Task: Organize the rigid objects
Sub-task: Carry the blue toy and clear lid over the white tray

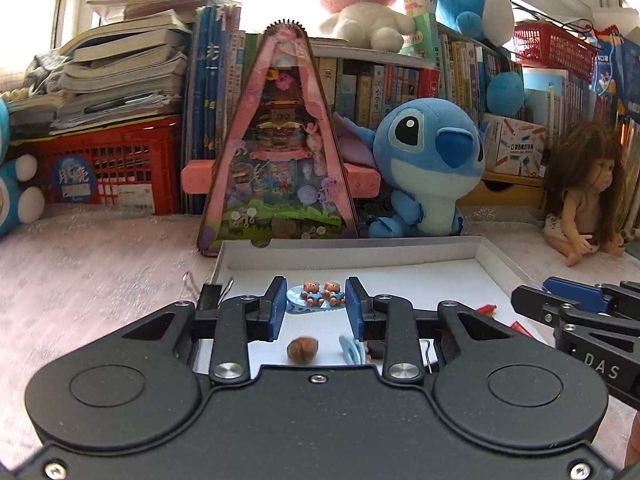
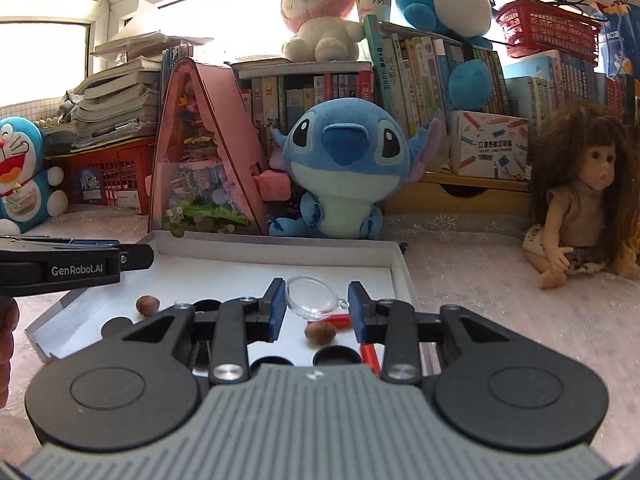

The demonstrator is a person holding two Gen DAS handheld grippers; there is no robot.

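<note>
Left wrist view: left gripper [image 1: 316,300] is clamped on a light-blue plastic hair clip with two little bears [image 1: 318,295] above the shallow white cardboard tray [image 1: 486,254]. Right gripper [image 2: 317,300] grips a clear plastic dome [image 2: 310,295]. Looks like mid-carry; next, pick drop spots.

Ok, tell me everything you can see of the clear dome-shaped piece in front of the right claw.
The clear dome is a see-through half shell, plastic by its look, round with a thicker rim and a small loop tab on its right edge. It sits tilted between the blue pads of the right claw, over the white tray. The left pad seems to touch its rim, while contact on the right is unclear. A red piece and a brown nut lie just below it.
</note>
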